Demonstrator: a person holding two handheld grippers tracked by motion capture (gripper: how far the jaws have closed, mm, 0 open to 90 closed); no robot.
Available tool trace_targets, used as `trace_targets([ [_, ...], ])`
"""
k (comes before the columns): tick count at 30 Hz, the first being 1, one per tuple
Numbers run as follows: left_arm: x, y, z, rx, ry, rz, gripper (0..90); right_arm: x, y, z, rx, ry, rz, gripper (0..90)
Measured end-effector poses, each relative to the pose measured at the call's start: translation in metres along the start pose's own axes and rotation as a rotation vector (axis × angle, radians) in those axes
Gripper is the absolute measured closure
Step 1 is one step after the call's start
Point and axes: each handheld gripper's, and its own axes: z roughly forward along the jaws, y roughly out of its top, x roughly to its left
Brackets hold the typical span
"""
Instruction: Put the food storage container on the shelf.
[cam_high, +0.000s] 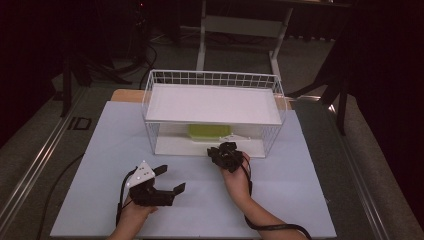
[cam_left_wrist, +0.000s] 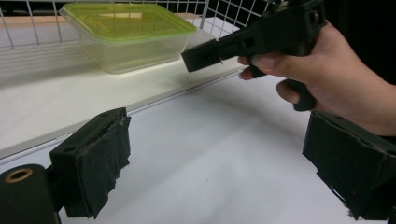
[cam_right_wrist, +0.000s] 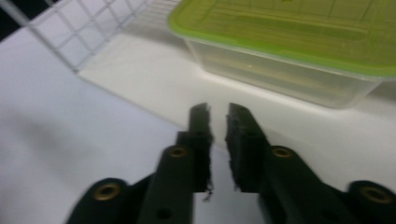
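- A white wire shelf rack (cam_high: 212, 80) stands on the pale table (cam_high: 100, 150).
- The green-lidded container (cam_right_wrist: 299, 42) sits on its lower shelf.
- The right gripper (cam_right_wrist: 217, 116) has only a narrow gap between its jaws and holds nothing; the left gripper (cam_high: 167, 181) rests wide open.
- Risk: such narrow jaws would push the container deeper instead of gripping it.

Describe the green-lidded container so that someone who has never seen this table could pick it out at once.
Start at the white wire rack standing at the far middle of the pale table. Look under its top shelf to the lower shelf, where a clear plastic box sits just beyond the right claw. Its lime-green lid is the one patch of colour among white shelves and black tools.
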Motion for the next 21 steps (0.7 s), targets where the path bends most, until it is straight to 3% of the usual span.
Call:
trace_targets([
  [4, -0.002, 0.002, -0.001, -0.013, -0.015, 0.005, 8.4, 0.007, -0.001, -0.016, -0.005, 0.008, -0.064, 65.2],
  [8, -0.004, 0.003, -0.001, -0.008, -0.022, 0.007, 7.9, 0.009, -0.002, -0.029, -0.034, 0.027, -0.081, 45.3],
  [9, -0.004, 0.003, -0.001, -0.008, -0.022, 0.007, 8.0, 0.009, -0.002, -0.029, -0.034, 0.027, -0.081, 45.3],
  [10, -0.004, 0.003, -0.001, -0.008, -0.024, 0.005, 8.0, 0.009, -0.003, -0.034, -0.050, 0.038, -0.086, 35.9],
  [13, -0.006, 0.006, -0.004, -0.011, -0.032, 0.026, 7.9, 0.009, -0.006, -0.042, -0.071, 0.061, -0.107, 21.1],
  [17, -0.008, 0.014, -0.008, -0.009, -0.054, 0.058, 7.9, 0.008, -0.012, -0.055, -0.085, 0.089, -0.107, 16.2],
  [21, -0.008, 0.018, -0.013, -0.015, -0.078, 0.063, 7.9, 0.005, -0.018, -0.071, -0.102, 0.108, -0.109, 16.1],
])
